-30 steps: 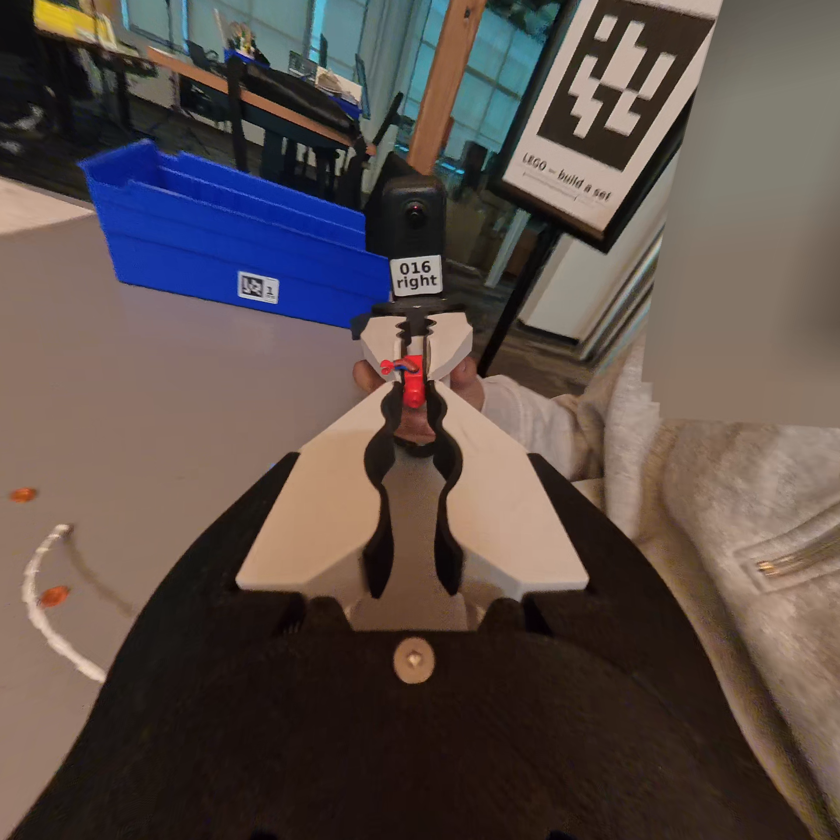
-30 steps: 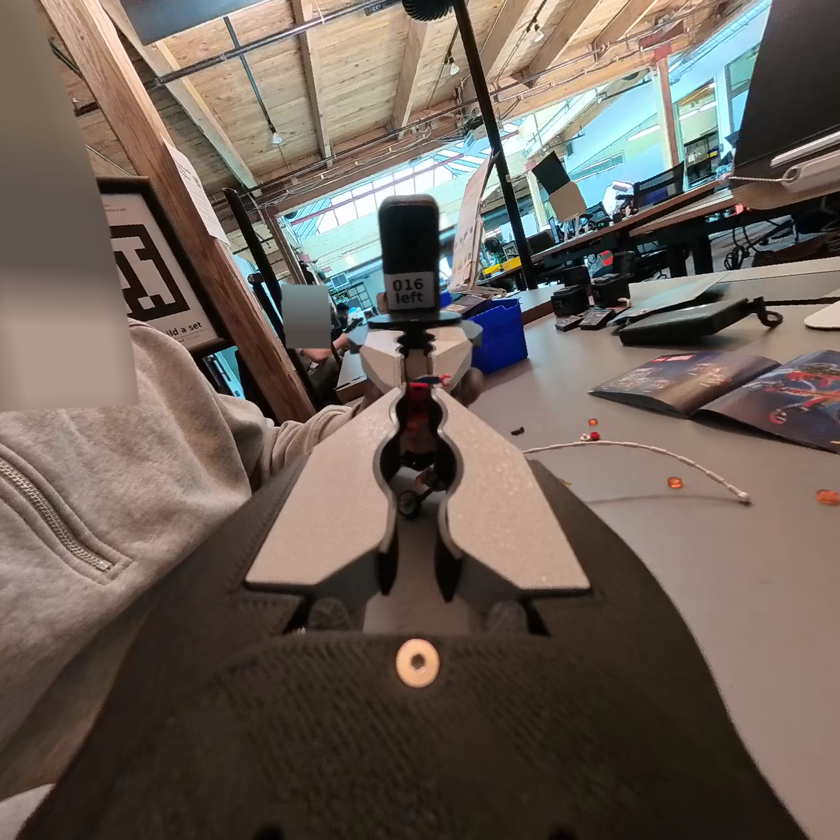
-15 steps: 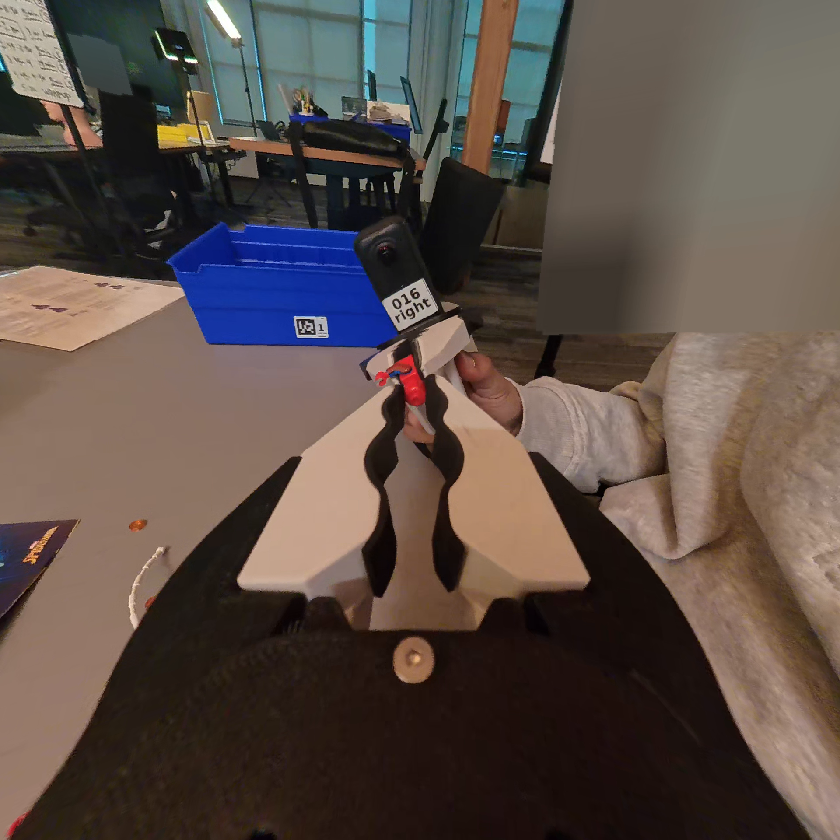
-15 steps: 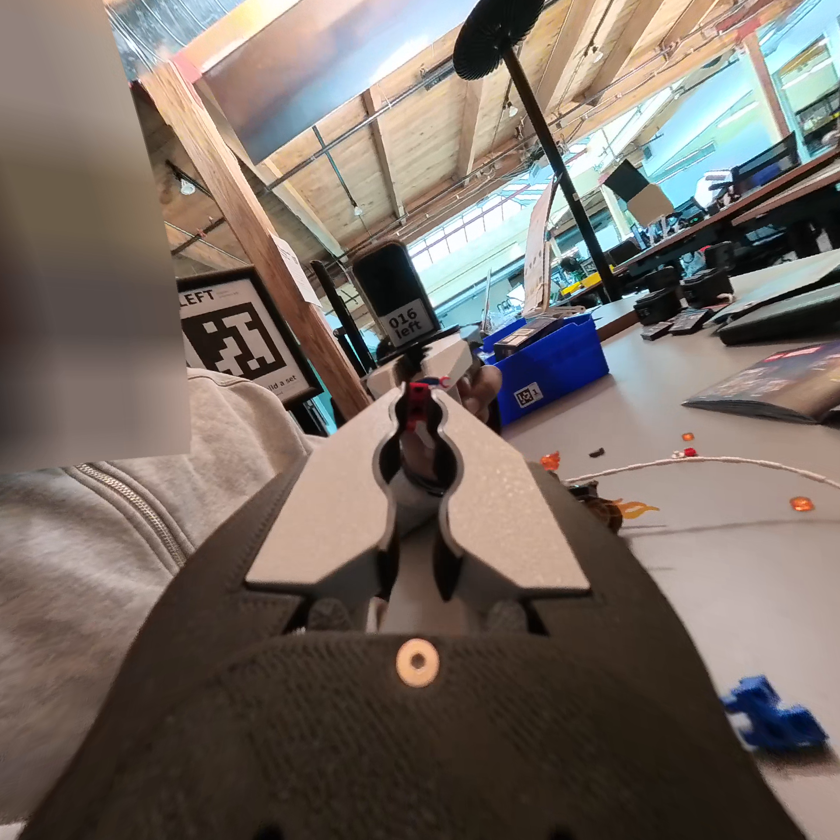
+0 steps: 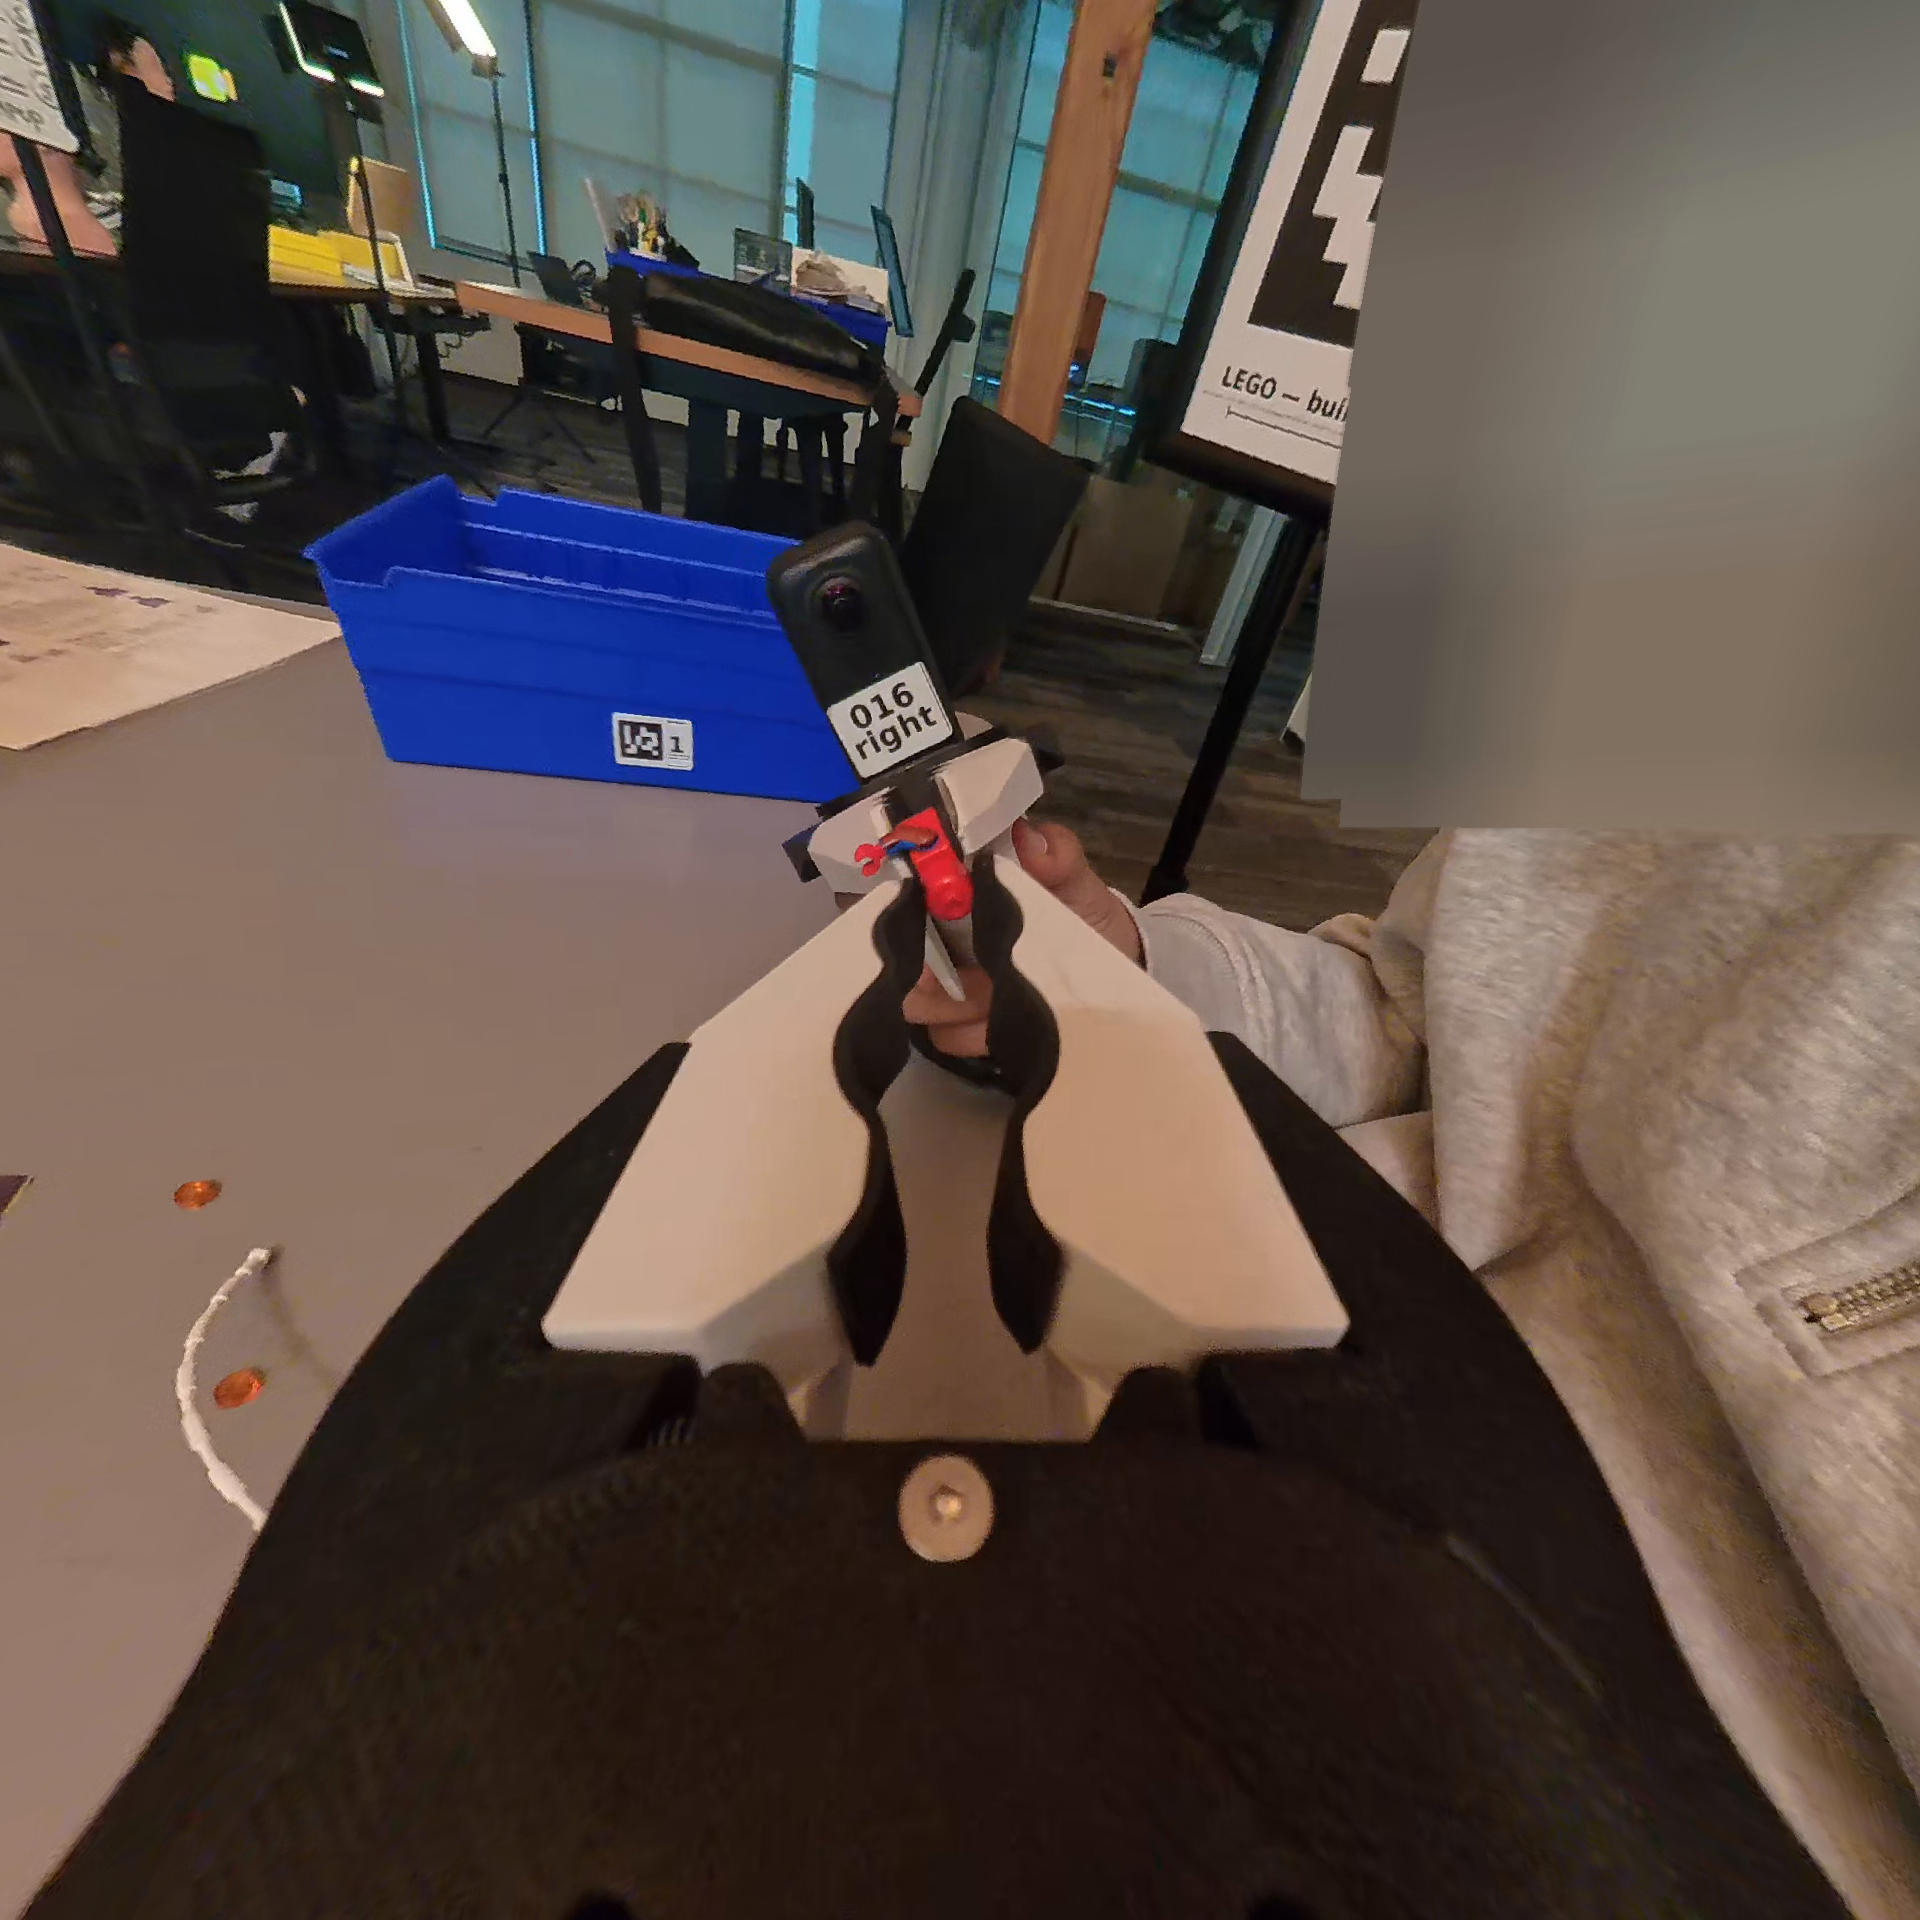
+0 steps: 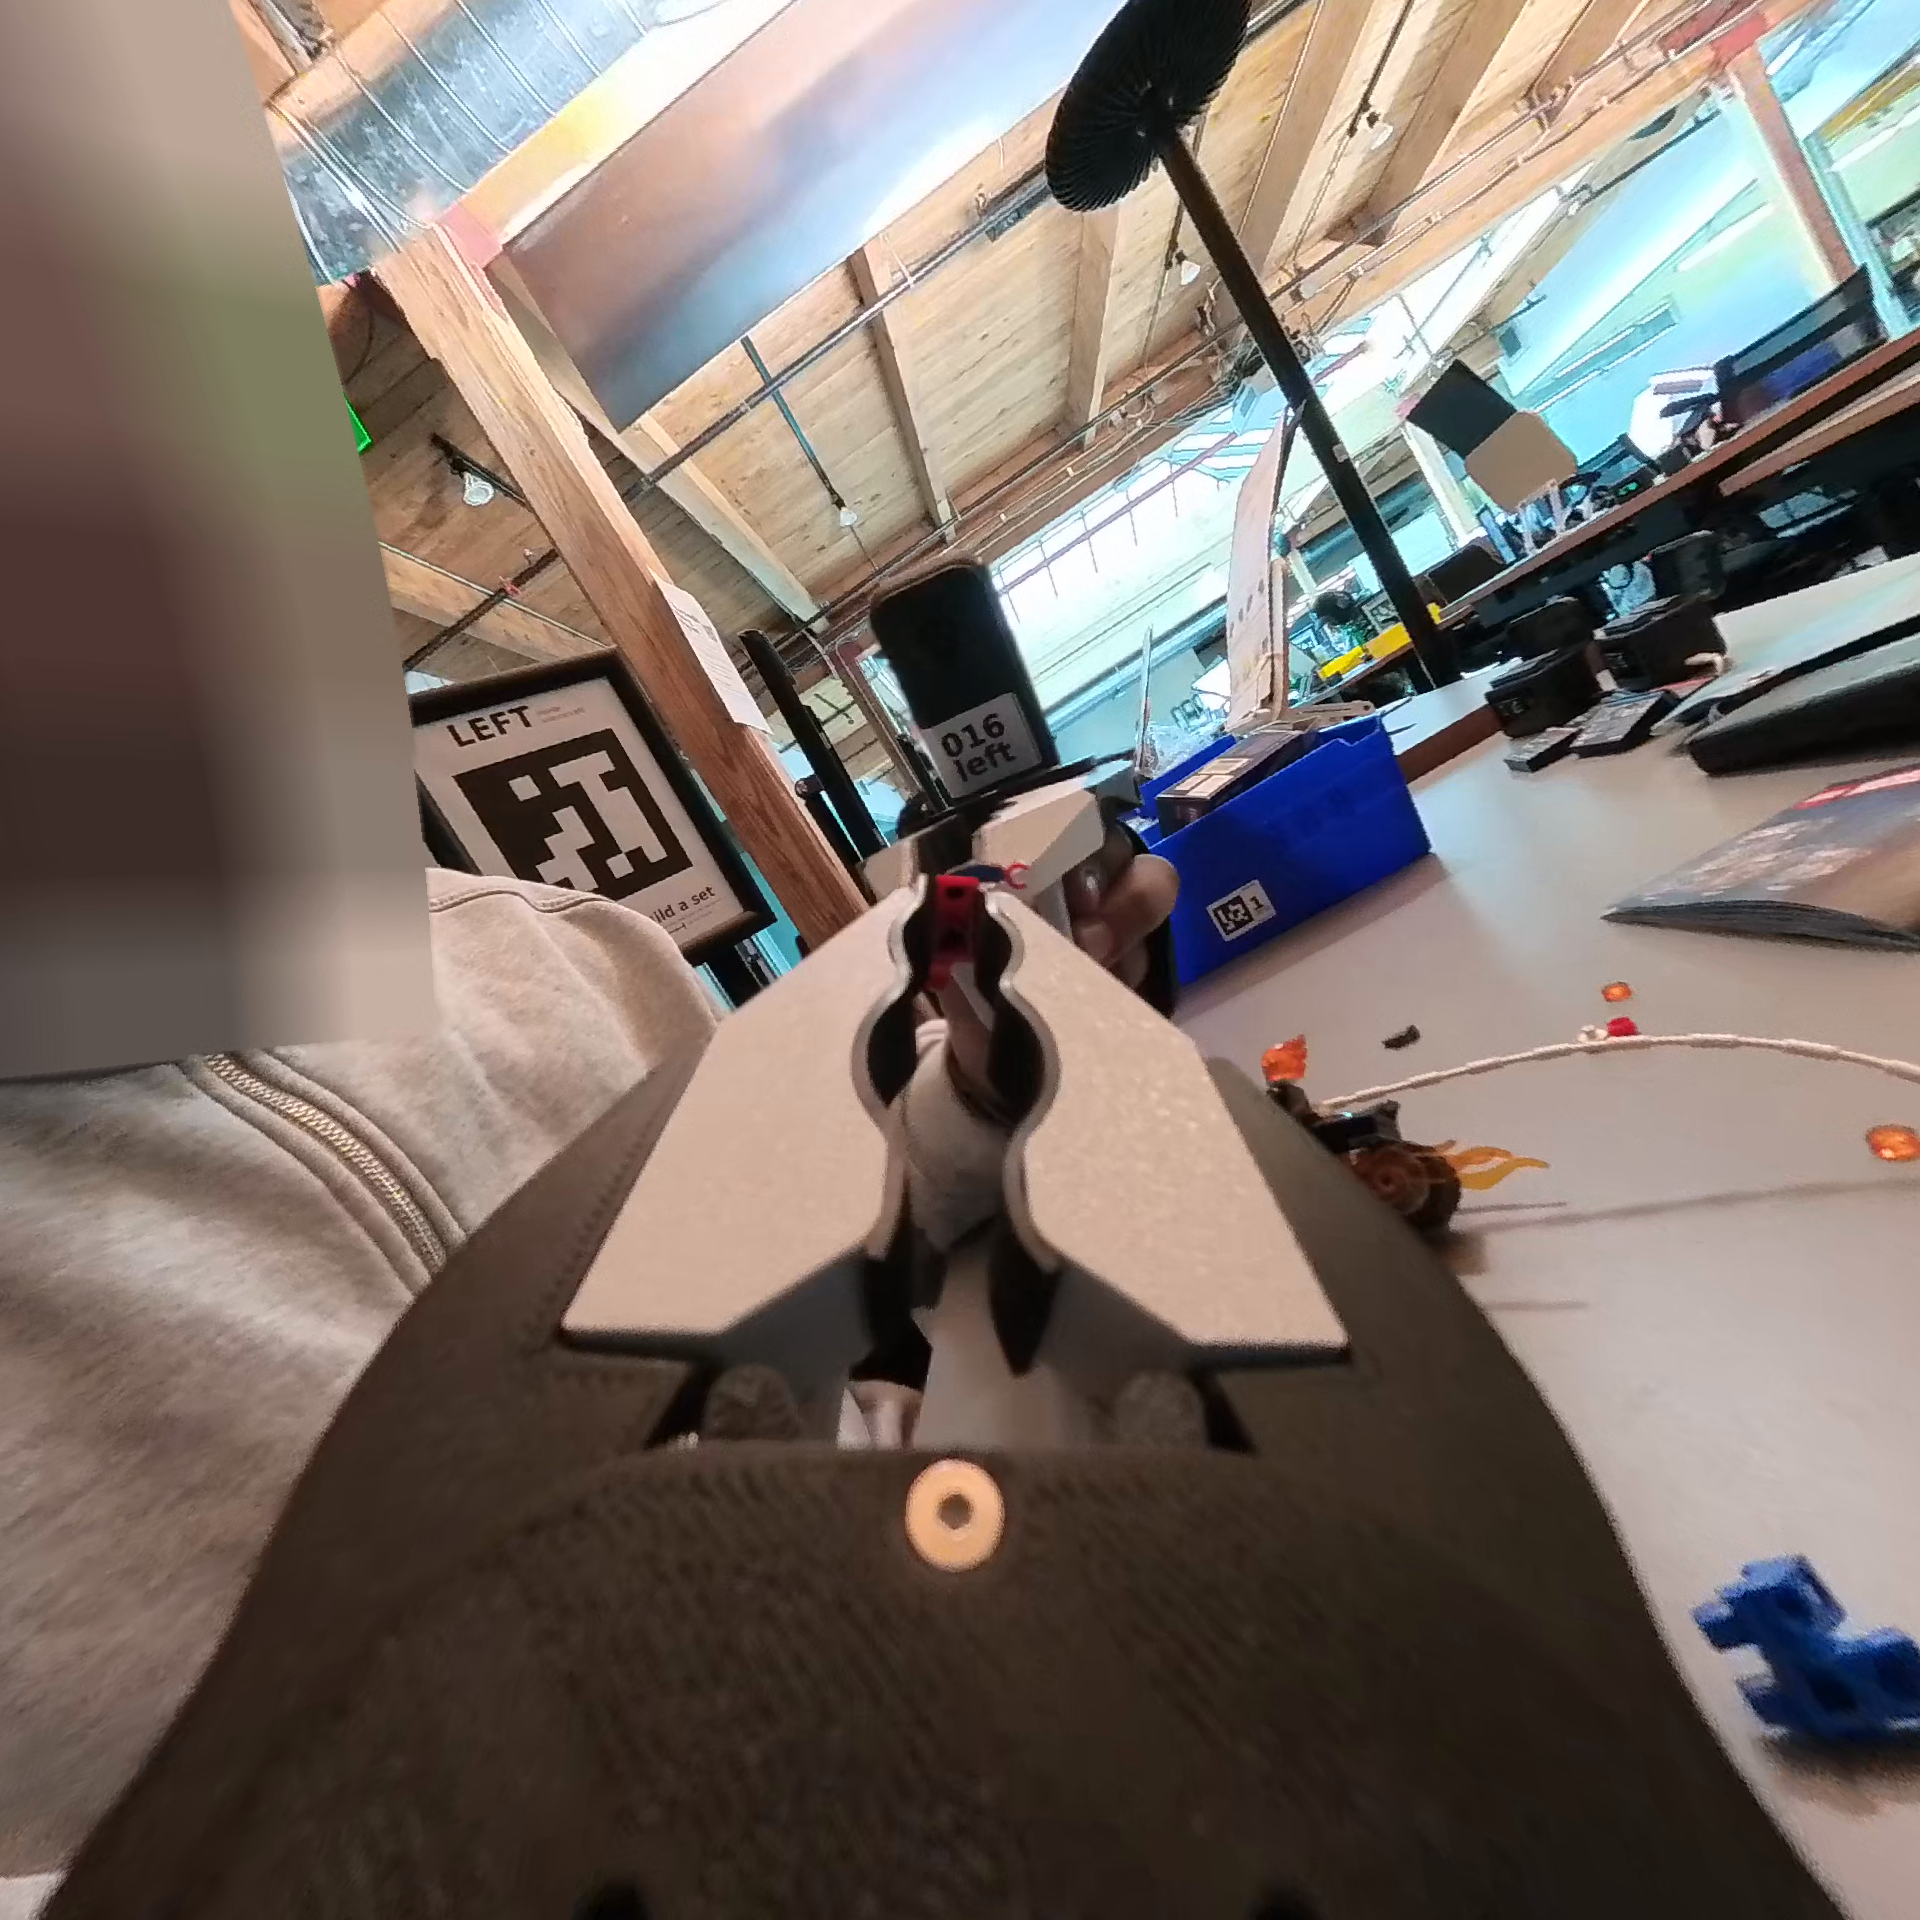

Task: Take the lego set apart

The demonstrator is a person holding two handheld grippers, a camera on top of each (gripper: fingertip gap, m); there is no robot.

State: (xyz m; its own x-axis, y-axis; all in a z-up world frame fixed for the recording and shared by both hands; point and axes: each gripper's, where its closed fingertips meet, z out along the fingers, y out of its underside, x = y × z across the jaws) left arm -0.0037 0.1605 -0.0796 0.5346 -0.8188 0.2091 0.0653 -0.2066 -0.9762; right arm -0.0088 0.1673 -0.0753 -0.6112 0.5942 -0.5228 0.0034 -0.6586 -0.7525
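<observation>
Both tongs, left [image 5: 940, 904] and right [image 6: 951, 914], pinch one red piece [image 5: 943, 883] midair; loose bricks [image 6: 1818, 1673] already litter the counter [image 6: 1662, 1299].

A grey table [image 5: 312, 987] is seen bearing a blue bin [image 5: 561, 665], a white cord [image 6: 1558, 1055], scattered orange studs [image 5: 239, 1387] and a blue brick [image 6: 1808, 1662].

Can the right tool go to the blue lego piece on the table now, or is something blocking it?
Probably not at once. The right tool is raised off the table, shut on the red lego piece together with the left tool. The blue lego piece lies unobstructed beside it.
</observation>
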